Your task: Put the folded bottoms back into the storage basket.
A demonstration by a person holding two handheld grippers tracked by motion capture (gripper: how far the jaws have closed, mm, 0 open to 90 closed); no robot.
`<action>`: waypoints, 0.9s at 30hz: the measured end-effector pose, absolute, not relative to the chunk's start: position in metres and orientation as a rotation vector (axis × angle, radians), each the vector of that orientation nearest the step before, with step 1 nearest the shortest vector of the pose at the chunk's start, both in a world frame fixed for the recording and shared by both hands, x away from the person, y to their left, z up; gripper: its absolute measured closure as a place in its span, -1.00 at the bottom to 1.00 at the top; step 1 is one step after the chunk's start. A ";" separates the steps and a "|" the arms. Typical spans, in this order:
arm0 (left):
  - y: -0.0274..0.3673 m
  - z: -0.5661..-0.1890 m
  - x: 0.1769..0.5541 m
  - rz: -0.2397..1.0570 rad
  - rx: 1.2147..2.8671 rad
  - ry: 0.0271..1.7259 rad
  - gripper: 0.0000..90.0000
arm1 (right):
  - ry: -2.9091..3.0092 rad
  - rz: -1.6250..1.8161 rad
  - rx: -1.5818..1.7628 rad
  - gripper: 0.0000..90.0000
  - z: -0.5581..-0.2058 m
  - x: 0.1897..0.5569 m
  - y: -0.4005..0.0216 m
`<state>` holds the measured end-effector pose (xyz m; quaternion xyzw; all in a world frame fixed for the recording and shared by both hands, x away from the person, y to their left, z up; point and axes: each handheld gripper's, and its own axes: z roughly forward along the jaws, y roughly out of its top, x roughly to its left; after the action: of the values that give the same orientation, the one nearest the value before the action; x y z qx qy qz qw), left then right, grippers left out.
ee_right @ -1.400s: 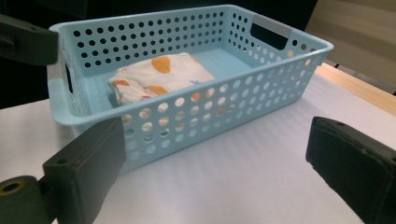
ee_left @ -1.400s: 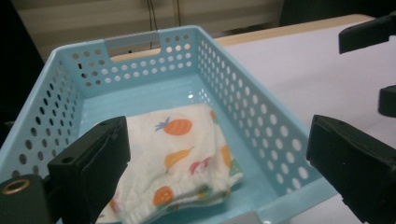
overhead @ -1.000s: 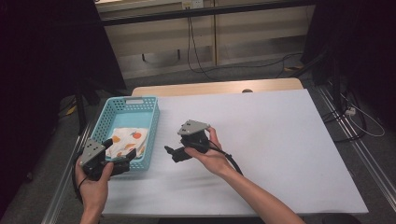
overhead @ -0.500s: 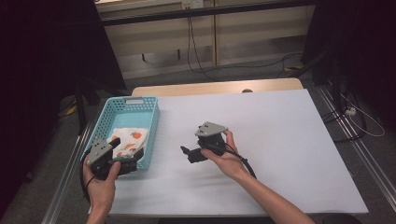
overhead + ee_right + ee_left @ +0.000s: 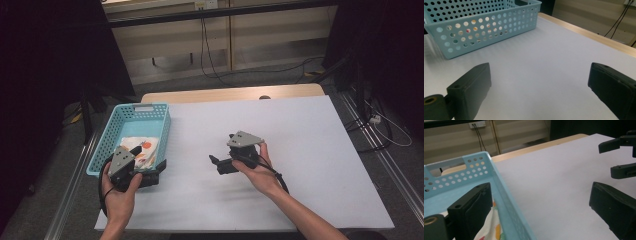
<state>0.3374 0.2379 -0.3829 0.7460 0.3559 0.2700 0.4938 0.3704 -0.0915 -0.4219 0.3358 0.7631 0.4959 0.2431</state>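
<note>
Cloth sits in the basket, left of frame. My left gripper straddles its rim, fingers open; right gripper open, empty, mid-surface. Looks nearly finished.

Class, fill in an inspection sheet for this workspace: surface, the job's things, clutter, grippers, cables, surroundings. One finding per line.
Surface: white table, wooden strip along its far edge.
Job's things: blue perforated basket at the table's left edge; patterned white cloth lying inside it.
Clutter: nothing seen.
Grippers: left gripper open, one jaw over the basket, one outside; right gripper open over bare table.
Cables: one trails from each gripper; more run along the floor behind.
Surroundings: pale wall panels, dark curtains at both sides.
</note>
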 end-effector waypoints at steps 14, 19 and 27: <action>0.222 -0.395 0.342 0.635 1.820 0.873 -0.89 | 2.033 1.342 0.989 -0.90 -0.426 0.355 -0.125; 0.216 -0.401 0.340 0.618 1.837 0.846 -0.89 | 1.999 1.327 1.016 -0.90 -0.428 0.350 -0.139; 0.214 -0.404 0.336 0.610 1.834 0.828 -0.89 | 1.943 1.317 1.080 -0.89 -0.431 0.338 -0.165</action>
<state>0.3364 0.2141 -0.4038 0.7571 0.3420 0.2518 0.4964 0.3380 -0.1649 -0.4309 0.4017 0.7230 0.4900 0.2753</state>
